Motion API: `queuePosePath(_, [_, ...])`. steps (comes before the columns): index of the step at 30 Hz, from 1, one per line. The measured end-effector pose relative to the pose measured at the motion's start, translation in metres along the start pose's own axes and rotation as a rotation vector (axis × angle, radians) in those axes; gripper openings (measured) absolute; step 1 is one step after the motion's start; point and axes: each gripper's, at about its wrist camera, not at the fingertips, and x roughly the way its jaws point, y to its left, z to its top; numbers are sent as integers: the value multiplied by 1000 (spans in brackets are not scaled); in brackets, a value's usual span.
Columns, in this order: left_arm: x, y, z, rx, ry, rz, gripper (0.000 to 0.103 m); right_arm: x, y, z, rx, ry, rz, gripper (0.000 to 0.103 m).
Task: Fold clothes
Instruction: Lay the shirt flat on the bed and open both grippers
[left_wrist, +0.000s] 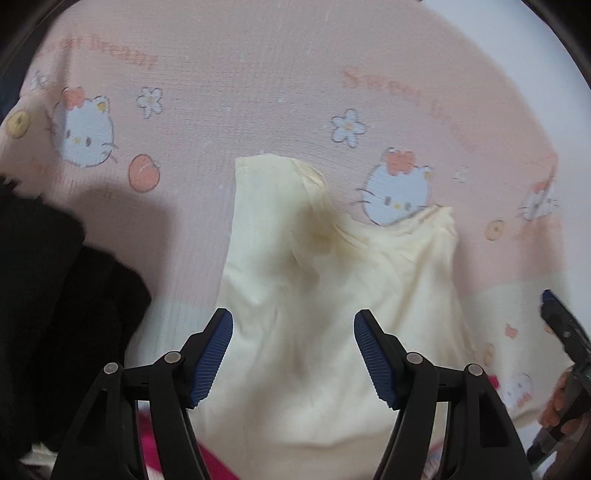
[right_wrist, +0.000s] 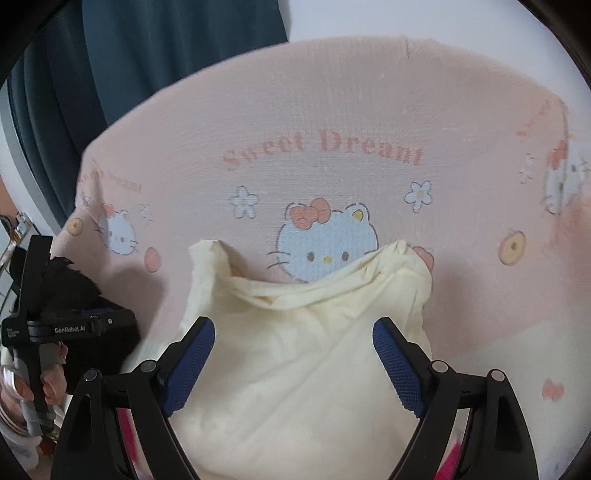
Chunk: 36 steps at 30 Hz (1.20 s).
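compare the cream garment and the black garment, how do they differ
The cream garment is pale and lies crumpled mid-blanket between both open grippers; the black garment is dark and heaped at the left side. The cream one shows clear folds; the black one shows almost none. Both rest on the pink blanket.

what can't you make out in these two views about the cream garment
- Cream garment: lower hem, cut off at the bottom edge in both wrist views, behind the left tongs and right tongs.
- Garment type: unclear, too crumpled.
- Black clothes: shape lost in the dark in the left wrist view.
- Pink blanket: its far edges run out of frame.
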Motion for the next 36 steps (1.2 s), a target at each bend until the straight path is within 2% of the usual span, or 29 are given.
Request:
queuePosePath(4, [-31,9,-42,-1,39,-82,66,-32,23,-24,-8,23,-44,88])
queuePosePath(6, [-45,13,-57,13,28,-97,66,-46,35,-37,-32,29,-69,88])
queuePosePath(9, [-70,20,-77,53,-26,-47,66,-73,51,-52,-52,0,-110,88])
queuePosePath(12, [-88,30,-92,62,-41,-33,66,-100,60,-61,-35,-23,-119,88])
queuePosePath(15, [-105,41,-107,72,-55,-18,66,-120,69,-64,-22,-51,-89,88])
queuePosePath(19, [-113,45,-113,97,-69,33,66,-119,85,-65,-64,-54,-82,88])
queuePosePath(23, [-111,41,-108,86,-46,-26,66,-111,90,-74,-41,-47,-66,88])
queuePosePath(26, [-110,40,-115,63,-77,5,66,-101,92,-80,-37,-22,-56,88])
queuePosePath(28, [-108,40,-123,54,-81,-12,66,-92,97,-85,-43,18,-67,88])
queuePosePath(31, [-102,48,-137,46,-90,-38,66,-89,105,-96,-69,0,-54,88])
queuePosePath(36, [-80,81,-162,-45,-69,-75,66,-78,123,-122,-113,7,-82,88])
